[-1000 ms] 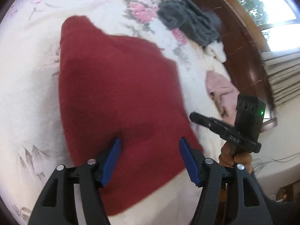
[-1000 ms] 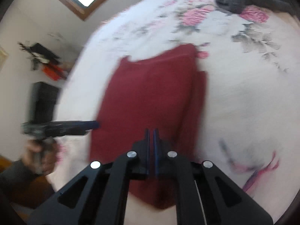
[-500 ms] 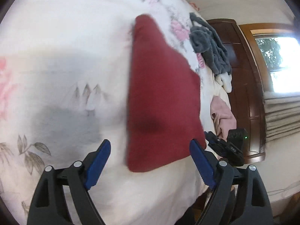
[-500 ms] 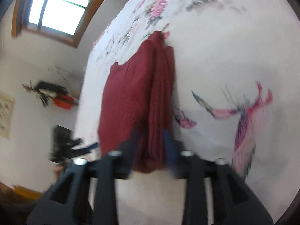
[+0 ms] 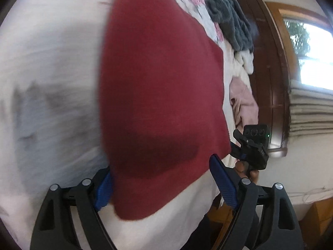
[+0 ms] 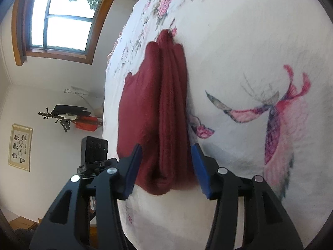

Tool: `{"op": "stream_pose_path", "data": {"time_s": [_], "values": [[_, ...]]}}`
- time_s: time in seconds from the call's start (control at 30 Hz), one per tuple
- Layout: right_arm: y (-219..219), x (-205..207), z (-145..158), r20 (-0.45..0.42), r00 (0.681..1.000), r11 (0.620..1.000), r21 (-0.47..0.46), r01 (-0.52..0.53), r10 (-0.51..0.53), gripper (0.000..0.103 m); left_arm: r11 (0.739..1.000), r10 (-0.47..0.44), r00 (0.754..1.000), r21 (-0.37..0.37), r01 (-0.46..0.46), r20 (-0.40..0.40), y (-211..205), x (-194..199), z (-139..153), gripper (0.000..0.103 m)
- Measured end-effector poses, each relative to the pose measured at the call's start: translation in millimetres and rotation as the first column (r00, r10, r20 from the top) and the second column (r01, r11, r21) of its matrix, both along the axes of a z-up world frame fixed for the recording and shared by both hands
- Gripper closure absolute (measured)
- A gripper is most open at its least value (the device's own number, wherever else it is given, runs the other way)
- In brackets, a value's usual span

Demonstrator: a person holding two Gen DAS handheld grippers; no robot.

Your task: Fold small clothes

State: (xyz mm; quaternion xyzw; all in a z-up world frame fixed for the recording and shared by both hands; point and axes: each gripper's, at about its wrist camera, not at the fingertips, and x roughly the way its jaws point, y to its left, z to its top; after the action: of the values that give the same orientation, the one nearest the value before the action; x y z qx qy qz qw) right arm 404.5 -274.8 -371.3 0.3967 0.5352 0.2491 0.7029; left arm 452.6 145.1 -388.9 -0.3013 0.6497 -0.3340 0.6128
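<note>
Left wrist view: the left tongs (image 5: 160, 182) gape wide over the near edge of the red sweater (image 5: 162, 95), which lies flat on the floral bedspread (image 5: 52, 83). Right wrist view: the right tongs (image 6: 166, 166) are released too, straddling the sweater's folded side. Looks like mid-fold; next, pinch this end and carry it across.

A white bedspread (image 6: 239, 48) printed with pink flowers and a pink bird (image 6: 274, 120) is covering the bed. A grey garment (image 5: 231, 18) and a pale pink one (image 5: 243, 100) are lying near its far edge by dark wooden furniture (image 5: 268, 79). Daylight is coming through the window (image 6: 60, 20), and a coat stand (image 6: 68, 116) and a framed picture (image 6: 20, 146) are showing against the white wall.
</note>
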Motion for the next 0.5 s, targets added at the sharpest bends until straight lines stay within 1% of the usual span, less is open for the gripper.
{"op": "stream_pose_path", "data": {"time_s": [0.1,0.17,0.2,0.23,0.3,0.37,0.5], "values": [[-1.7,3.5,-1.6,-0.003,1.000,1.000,0.017,0.000,0.000,0.052,1.000,0.002,1.000,0.003,-0.002,-0.023,-6.4,3.7,-3.0,0.019],[-5.0,11.9,1.2,0.003,1.000,1.000,0.028,-0.002,0.002,0.048,1.000,0.019,0.999,-0.007,-0.019,-0.037,-3.4,2.9,-4.4,0.025],[-7.4,18.2,4.0,0.006,1.000,0.999,0.033,-0.007,0.007,0.046,1.000,0.028,0.999,0.004,-0.028,-0.045,-1.2,2.1,-5.8,0.036],[-9.0,23.5,4.5,0.003,1.000,0.999,0.041,-0.012,0.012,0.041,0.999,0.035,0.998,0.008,-0.035,-0.053,2.9,1.0,-7.0,0.049],[-13.6,39.1,4.1,-0.008,1.000,0.999,0.046,-0.008,0.008,0.040,0.999,0.048,0.996,0.004,-0.048,-0.074,9.2,0.2,-8.6,0.057],[-15.0,54.5,1.7,-0.018,1.000,0.998,0.059,-0.008,0.009,0.034,0.999,0.050,0.995,0.002,-0.050,-0.082,9.5,0.6,-6.9,0.060],[-11.0,92.0,-12.0,-0.072,0.997,0.993,0.117,-0.014,0.023,0.033,0.999,0.041,0.996,0.022,-0.039,-0.079,5.0,3.1,-2.8,0.062]]}}
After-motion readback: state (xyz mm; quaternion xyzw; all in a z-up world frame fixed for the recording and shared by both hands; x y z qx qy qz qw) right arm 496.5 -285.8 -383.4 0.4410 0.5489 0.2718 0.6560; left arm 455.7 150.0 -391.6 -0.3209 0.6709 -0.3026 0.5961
